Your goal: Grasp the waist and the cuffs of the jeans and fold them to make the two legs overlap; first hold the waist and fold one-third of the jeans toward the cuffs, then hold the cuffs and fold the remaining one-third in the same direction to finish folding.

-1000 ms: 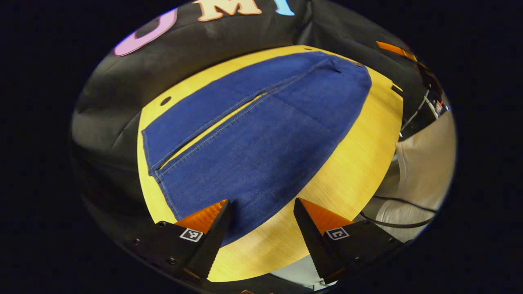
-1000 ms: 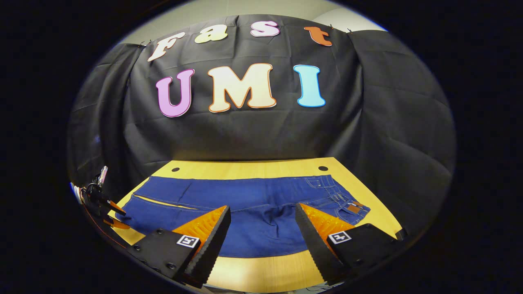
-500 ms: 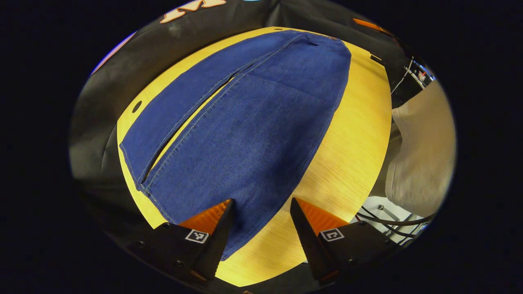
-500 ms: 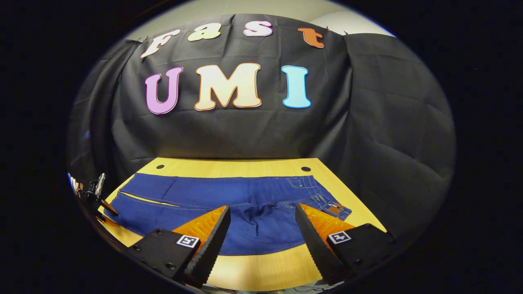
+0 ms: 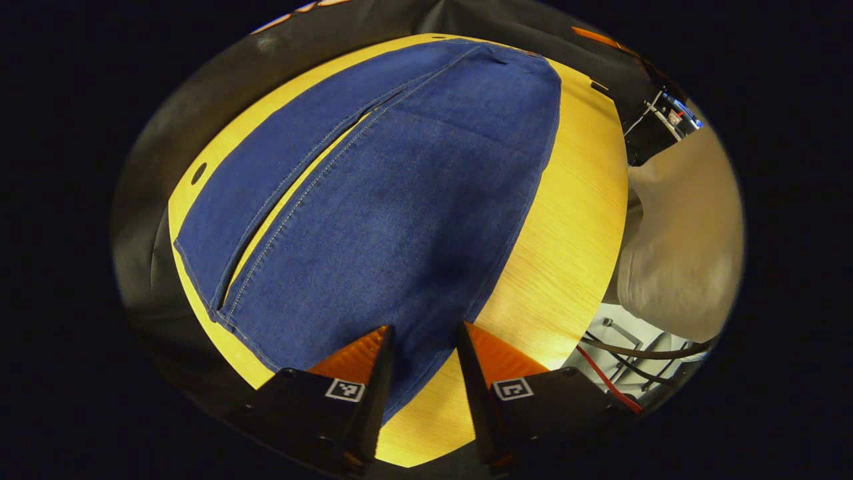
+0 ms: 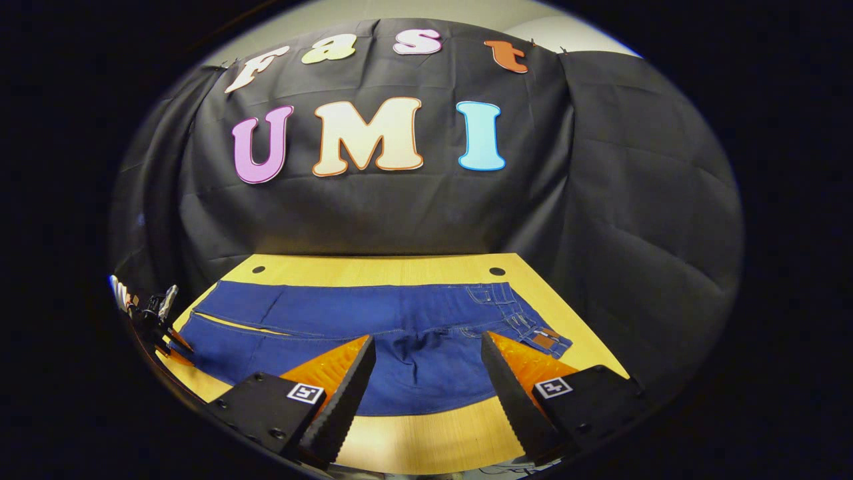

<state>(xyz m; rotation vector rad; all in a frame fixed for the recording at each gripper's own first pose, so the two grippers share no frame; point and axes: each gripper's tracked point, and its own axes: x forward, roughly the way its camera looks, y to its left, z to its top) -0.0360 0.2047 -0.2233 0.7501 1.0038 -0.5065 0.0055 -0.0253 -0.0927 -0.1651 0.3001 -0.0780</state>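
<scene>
The blue jeans (image 6: 373, 320) lie flat and unfolded across the wooden table (image 6: 426, 440). The left gripper (image 5: 424, 357) hangs over the near cuff edge, jaws narrowly parted, gripping nothing. The right gripper (image 6: 426, 370) hovers wide apart above the seat.

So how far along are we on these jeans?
Nothing is folded: the jeans lie flat on the table, legs side by side. In hand: the left gripper, open, straddles the near leg's edge. Right gripper open above the seat. All folds remain.
</scene>
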